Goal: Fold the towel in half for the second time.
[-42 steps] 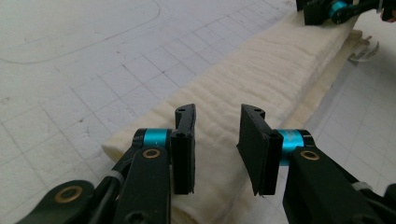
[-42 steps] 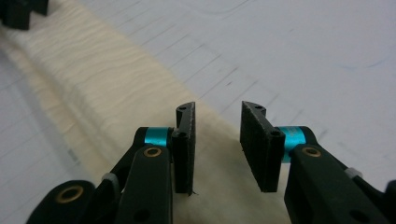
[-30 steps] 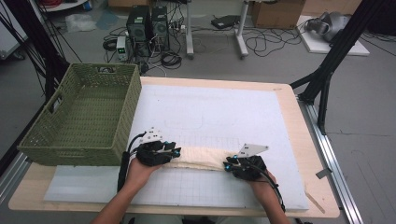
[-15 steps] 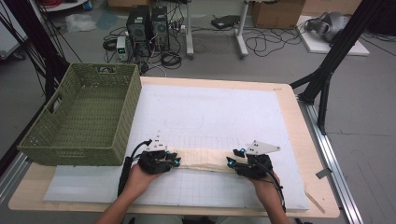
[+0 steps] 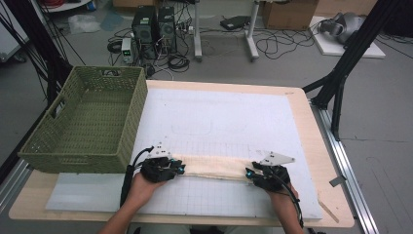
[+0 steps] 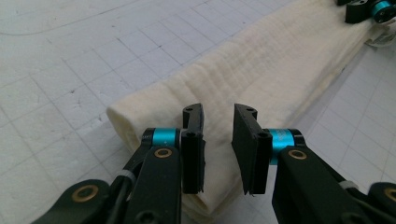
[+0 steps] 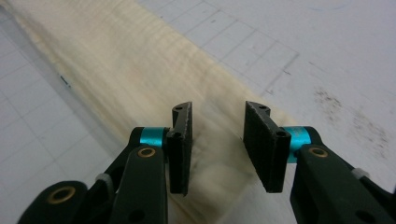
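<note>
Cream folded cloth [image 5: 214, 166] lies in a long band on the tabletop [image 5: 302, 105], left tongs [image 6: 218, 142] and right tongs [image 7: 217, 147] both open over its ends, jaws just narrowing. Next, I'd say: pinch each end squarely for another fold.

**A cluttered grey floor behind the tabletop**

A wooden tabletop [image 5: 321, 122] is covered by a white gridded mat [image 5: 219, 117]. Behind it, two computer towers [image 5: 155, 24], tangled cables [image 5: 277, 46] and cardboard boxes [image 5: 287, 12] are seen on the grey floor [image 5: 380, 107]. Black frame struts [image 5: 341, 73] are planted at the right.
</note>
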{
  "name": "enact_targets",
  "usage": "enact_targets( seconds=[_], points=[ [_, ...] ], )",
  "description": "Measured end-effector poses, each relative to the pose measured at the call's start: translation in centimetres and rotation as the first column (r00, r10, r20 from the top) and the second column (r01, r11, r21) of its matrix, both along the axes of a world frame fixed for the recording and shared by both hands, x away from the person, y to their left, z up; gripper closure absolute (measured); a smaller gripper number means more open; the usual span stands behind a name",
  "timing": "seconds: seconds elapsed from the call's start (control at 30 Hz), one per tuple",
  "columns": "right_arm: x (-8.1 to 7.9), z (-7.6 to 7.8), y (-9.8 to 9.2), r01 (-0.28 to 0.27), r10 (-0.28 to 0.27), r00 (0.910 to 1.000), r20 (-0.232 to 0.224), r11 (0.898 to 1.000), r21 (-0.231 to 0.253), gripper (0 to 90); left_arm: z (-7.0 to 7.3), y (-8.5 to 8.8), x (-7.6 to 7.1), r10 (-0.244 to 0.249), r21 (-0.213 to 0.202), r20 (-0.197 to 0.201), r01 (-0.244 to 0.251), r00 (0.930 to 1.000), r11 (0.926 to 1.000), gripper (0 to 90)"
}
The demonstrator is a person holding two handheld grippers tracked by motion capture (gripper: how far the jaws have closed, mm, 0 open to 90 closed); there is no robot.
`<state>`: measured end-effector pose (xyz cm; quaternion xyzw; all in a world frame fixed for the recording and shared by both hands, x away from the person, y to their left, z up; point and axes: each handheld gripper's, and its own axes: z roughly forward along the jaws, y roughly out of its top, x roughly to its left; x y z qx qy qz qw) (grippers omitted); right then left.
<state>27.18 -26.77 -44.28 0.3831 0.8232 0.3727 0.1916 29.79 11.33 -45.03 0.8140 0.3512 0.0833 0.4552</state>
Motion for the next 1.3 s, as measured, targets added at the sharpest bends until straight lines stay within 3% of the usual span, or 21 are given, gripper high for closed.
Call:
enact_targets(
  seconds=[0.23,0.43,0.57,0.7,0.8,0.9,0.93,1.07,1.13,1.2,1.3],
  points=[
    [-0.8,-0.3,-1.5,0.012,-0.012,0.9999,-0.005,1.0,-0.004,63.7,-0.1,0.3,-0.2,0.005,-0.003,0.004,-0.005,1.0,1.0,72.7],
    [-0.9,-0.4,-1.6,0.02,-0.02,0.9998,0.0,1.0,0.006,61.4,-0.1,0.5,-0.2,0.007,-0.013,0.003,-0.007,1.0,0.9999,72.4],
    [-1.3,0.3,-2.4,0.006,-0.007,0.9994,0.035,0.999,0.048,58.3,-0.1,1.0,-0.2,0.012,-0.07,-0.001,-0.012,0.9999,0.9975,64.2],
    [-1.7,1.5,-3.9,0.035,-0.044,0.9947,0.093,0.994,0.099,54.8,0.1,1.9,0.1,0.025,-0.123,0.056,-0.018,0.9981,0.9923,57.1],
    [-2.0,1.9,-5.2,0.076,-0.092,0.9881,0.123,0.989,0.127,51.0,0.4,2.5,0.0,0.037,-0.157,0.153,-0.012,0.9875,0.9876,54.2],
    [-2.2,2.1,-6.1,0.111,-0.131,0.9816,0.139,0.983,0.144,45.8,0.7,2.9,-0.1,0.062,-0.159,0.253,-0.022,0.9655,0.9871,50.7],
    [-2.2,2.2,-6.3,0.125,-0.146,0.9797,0.138,0.981,0.151,43.8,0.8,3.0,-0.1,0.09,-0.169,0.254,-0.048,0.9629,0.9845,47.5],
    [-2.3,2.3,-6.7,0.143,-0.165,0.9744,0.152,0.979,0.146,38.9,1.3,3.3,0.3,0.167,-0.204,0.199,-0.126,0.9658,0.9709,31.7],
    [-2.3,2.3,-6.8,0.159,-0.18,0.9723,0.149,0.977,0.144,35.0,1.5,3.4,0.4,0.194,-0.22,0.201,-0.148,0.9602,0.9641,26.0],
    [-2.4,2.4,-6.9,0.173,-0.195,0.9694,0.149,0.974,0.147,29.6,1.8,3.4,0.4,0.236,-0.242,0.208,-0.184,0.9491,0.9527,16.9],
    [-2.7,2.7,-7.2,0.183,-0.205,0.9674,0.148,0.972,0.149,20.7,2.0,3.5,0.5,0.226,-0.244,0.212,-0.172,0.9508,0.9543,15.9]
  ],
)
